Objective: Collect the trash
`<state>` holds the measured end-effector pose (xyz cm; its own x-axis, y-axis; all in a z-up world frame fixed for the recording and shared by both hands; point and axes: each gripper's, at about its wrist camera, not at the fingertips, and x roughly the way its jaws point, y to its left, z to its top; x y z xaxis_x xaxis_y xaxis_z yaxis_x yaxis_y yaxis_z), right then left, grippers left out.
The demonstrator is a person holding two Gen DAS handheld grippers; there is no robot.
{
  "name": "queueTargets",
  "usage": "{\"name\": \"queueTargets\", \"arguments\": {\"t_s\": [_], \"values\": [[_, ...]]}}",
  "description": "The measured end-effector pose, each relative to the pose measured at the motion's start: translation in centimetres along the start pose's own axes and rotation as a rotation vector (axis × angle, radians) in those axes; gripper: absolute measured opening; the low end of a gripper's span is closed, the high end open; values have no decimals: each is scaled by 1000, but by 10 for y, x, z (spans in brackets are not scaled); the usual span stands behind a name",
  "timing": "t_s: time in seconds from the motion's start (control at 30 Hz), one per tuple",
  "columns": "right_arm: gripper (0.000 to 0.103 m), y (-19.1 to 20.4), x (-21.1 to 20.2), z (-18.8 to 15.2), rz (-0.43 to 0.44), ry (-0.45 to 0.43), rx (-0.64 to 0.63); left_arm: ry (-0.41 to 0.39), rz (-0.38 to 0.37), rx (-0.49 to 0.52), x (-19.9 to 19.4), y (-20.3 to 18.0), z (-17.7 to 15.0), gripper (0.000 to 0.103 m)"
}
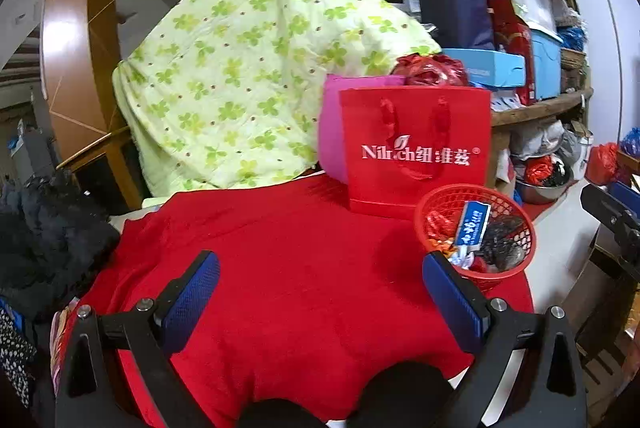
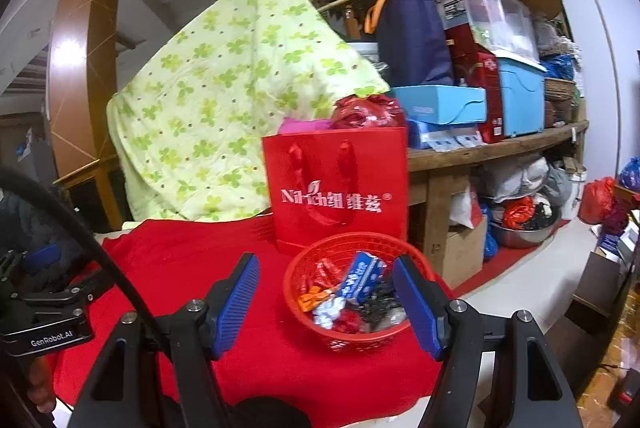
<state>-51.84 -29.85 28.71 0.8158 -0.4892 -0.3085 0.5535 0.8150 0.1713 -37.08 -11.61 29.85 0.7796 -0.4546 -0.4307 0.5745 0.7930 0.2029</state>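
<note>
Red: one basket [image 2: 352,338], one bag [image 2: 336,188], one cloth [image 1: 280,268].

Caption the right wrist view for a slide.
Open right gripper facing a red basket of wrappers before a red gift bag.

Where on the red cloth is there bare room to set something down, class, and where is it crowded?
Free: the wide red cloth left of the red basket, in front of the green quilt. Crowded: the right side, where the trash-filled basket stands close to the red paper bag.
</note>
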Motion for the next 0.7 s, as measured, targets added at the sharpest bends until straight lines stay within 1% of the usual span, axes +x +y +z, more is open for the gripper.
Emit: {"name": "queueTargets", "arguments": {"t_s": [0.07,0.27,0.7], "values": [[73,-6,-1,0,-10,-2,7,4,-20,5,2,-7,2,101],[73,-15,-2,0,-28,-7,13,14,-39,15,5,-17,4,101],[73,-13,-6,5,-24,-23,6,19,-45,18,6,-23,1,101]]}}
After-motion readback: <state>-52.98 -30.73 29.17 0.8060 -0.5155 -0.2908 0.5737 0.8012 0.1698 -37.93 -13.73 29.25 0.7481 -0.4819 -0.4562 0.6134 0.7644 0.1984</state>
